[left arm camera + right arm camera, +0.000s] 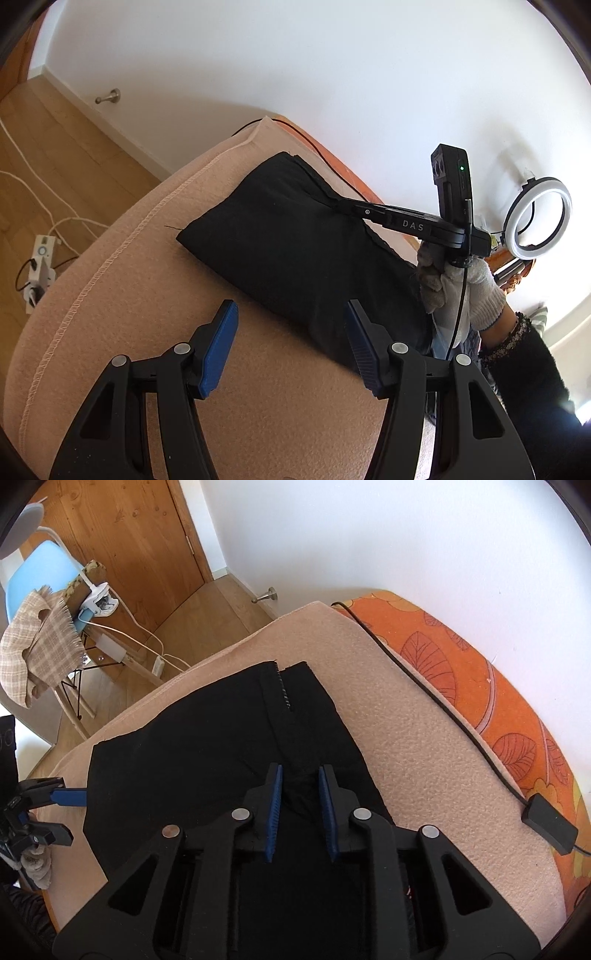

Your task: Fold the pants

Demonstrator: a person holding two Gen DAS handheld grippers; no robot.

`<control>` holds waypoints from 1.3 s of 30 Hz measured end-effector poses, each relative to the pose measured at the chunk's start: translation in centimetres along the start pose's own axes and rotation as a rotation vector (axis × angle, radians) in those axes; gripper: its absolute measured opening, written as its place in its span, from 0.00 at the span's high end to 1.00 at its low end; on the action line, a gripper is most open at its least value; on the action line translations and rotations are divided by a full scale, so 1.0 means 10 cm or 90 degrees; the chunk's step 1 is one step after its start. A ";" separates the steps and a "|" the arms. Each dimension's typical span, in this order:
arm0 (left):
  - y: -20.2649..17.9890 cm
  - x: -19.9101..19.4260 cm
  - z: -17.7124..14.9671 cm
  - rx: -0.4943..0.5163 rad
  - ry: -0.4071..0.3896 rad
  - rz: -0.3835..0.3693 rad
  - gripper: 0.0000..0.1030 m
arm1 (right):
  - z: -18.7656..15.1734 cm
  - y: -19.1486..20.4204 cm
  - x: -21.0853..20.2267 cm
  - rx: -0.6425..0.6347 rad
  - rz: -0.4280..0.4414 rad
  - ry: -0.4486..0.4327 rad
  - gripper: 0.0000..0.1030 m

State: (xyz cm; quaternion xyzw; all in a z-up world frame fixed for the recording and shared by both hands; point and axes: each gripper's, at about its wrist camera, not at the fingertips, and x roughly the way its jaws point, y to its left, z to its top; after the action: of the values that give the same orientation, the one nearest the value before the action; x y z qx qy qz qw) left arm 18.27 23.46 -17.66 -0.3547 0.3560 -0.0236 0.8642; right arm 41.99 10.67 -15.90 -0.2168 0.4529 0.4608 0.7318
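Your left gripper (291,343) hangs spread wide over the beige blanket (147,295), with the folded black pants (295,243) at its one o'clock. Your right gripper (300,805) stands partly parted, a raised ridge of pants between its pads; whether it pinches, I cannot tell.

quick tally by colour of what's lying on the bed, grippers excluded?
Black: 2, the folded pants and the cable with adapter
Beige: 1, the blanket
Orange: 1, the leaf-print sheet
Total: 4
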 end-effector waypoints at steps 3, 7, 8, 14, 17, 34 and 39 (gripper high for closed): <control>0.00 0.00 -0.02 0.008 -0.005 0.003 0.43 | 0.04 -0.07 -0.03 0.014 0.021 0.001 0.57; -0.04 0.02 -0.02 0.016 -0.006 0.009 0.43 | 0.01 0.00 0.08 -0.004 0.011 0.013 0.47; -0.05 0.02 -0.02 0.016 -0.006 0.009 0.43 | -0.01 0.05 0.08 -0.017 -0.003 0.010 0.50; -0.05 0.01 -0.03 0.020 -0.008 0.015 0.43 | -0.04 0.09 -0.08 -0.027 -0.028 -0.001 0.92; -0.02 0.01 -0.02 0.008 -0.012 0.013 0.42 | -0.03 0.12 -0.16 -0.065 -0.065 -0.015 0.95; 0.06 -0.01 0.01 -0.032 -0.028 0.000 0.40 | 0.01 0.10 -0.17 -0.033 -0.134 -0.016 0.85; 0.10 0.01 0.05 -0.061 -0.033 -0.031 0.28 | -0.48 0.34 -1.00 0.018 -0.133 -0.084 0.67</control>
State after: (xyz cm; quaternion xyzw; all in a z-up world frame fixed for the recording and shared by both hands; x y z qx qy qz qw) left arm 18.47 24.47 -18.12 -0.4049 0.3256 -0.0183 0.8542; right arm 35.16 4.01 -9.35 -0.2215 0.3851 0.3886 0.8072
